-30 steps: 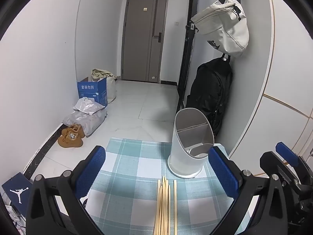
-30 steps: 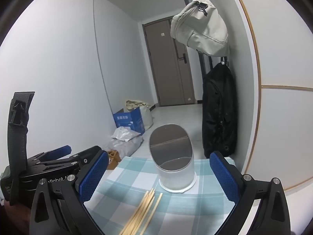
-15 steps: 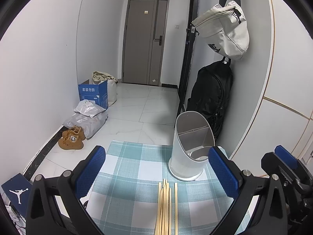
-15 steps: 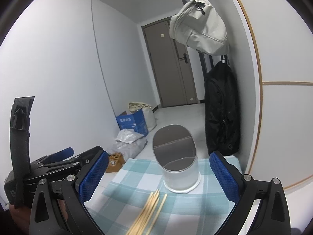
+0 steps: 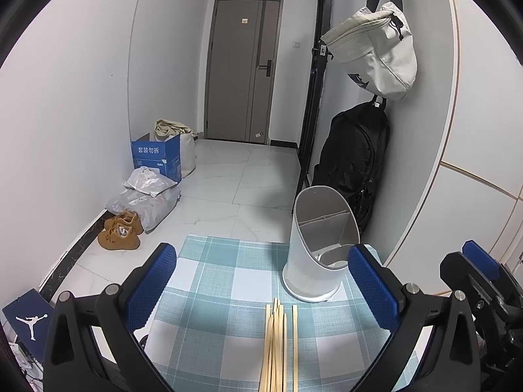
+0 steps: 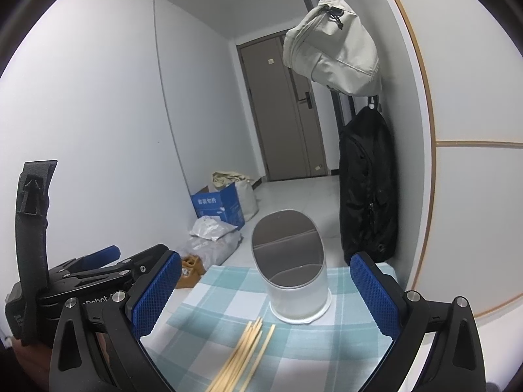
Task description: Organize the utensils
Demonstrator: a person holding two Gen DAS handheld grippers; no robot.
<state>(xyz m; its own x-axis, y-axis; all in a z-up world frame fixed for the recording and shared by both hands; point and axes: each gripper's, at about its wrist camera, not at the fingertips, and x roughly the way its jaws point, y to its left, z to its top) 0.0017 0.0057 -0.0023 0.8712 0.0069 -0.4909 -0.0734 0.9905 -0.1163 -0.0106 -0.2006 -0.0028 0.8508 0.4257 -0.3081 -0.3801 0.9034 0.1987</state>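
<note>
Several wooden chopsticks (image 5: pixel 278 346) lie in a bundle on the teal checked tablecloth (image 5: pixel 212 281), pointing toward a white utensil holder (image 5: pixel 318 245) with a slanted open top and inner dividers. The chopsticks (image 6: pixel 243 351) and holder (image 6: pixel 294 268) also show in the right wrist view. My left gripper (image 5: pixel 261 284) is open and empty above the chopsticks. My right gripper (image 6: pixel 264 290) is open and empty, a little short of the holder. The left gripper's body (image 6: pixel 81 277) shows at the left of the right wrist view.
The table stands against a white wall on the right. Beyond its far edge lie a tiled floor, a black backpack (image 5: pixel 354 160), a hanging beige bag (image 5: pixel 376 49), a blue box (image 5: pixel 157 156), plastic bags and brown shoes (image 5: pixel 119 232).
Both grippers have risen or tilted up slightly, so the holder and chopsticks sit lower in each view. Both stay open and empty.
</note>
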